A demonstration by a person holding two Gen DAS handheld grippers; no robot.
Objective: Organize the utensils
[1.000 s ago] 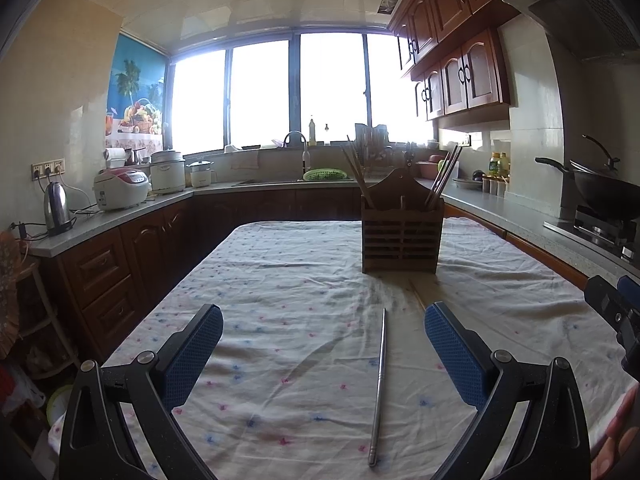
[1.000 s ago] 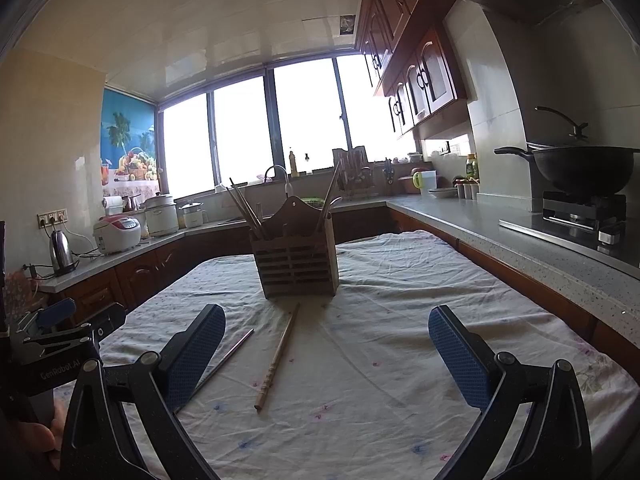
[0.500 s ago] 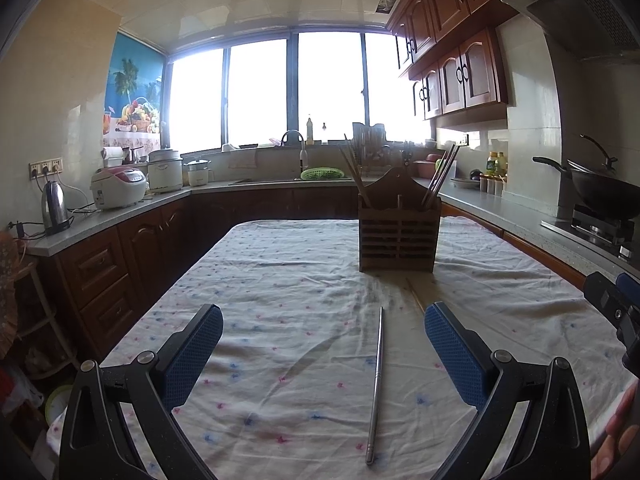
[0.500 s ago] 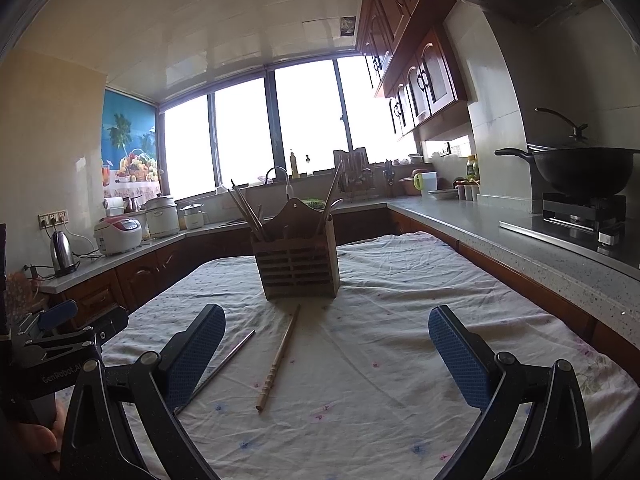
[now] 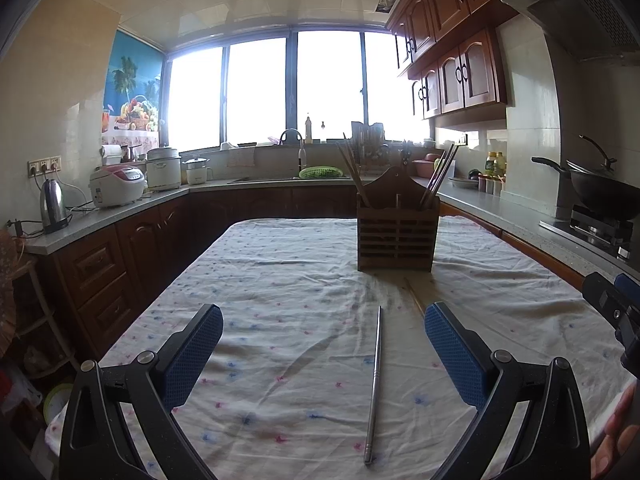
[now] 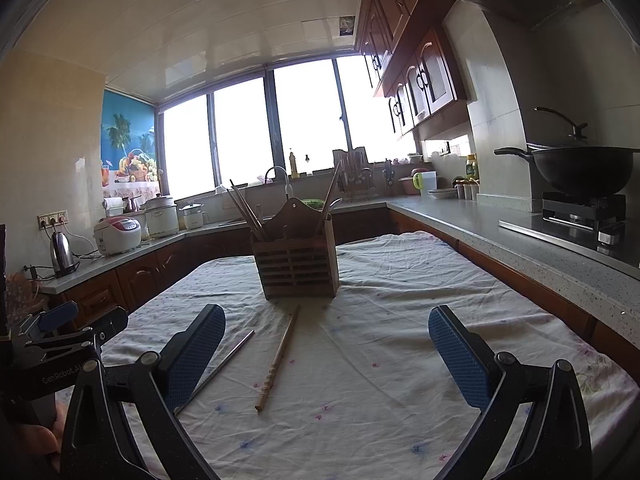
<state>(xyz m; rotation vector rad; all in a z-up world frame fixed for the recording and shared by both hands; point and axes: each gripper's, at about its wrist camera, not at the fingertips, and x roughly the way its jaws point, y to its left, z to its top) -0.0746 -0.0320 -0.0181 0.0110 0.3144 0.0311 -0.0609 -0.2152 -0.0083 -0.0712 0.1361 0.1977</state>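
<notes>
Ahead, a wooden holder (image 6: 295, 264) stands beyond two loose chopsticks (image 6: 278, 358).

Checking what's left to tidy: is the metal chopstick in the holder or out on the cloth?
Out. The silver metal chopstick lies flat on the white tablecloth, short of the slatted wooden holder.

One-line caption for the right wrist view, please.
Open right gripper hovers over the tablecloth, facing a wooden chopstick, a metal chopstick and the wooden utensil holder.
</notes>
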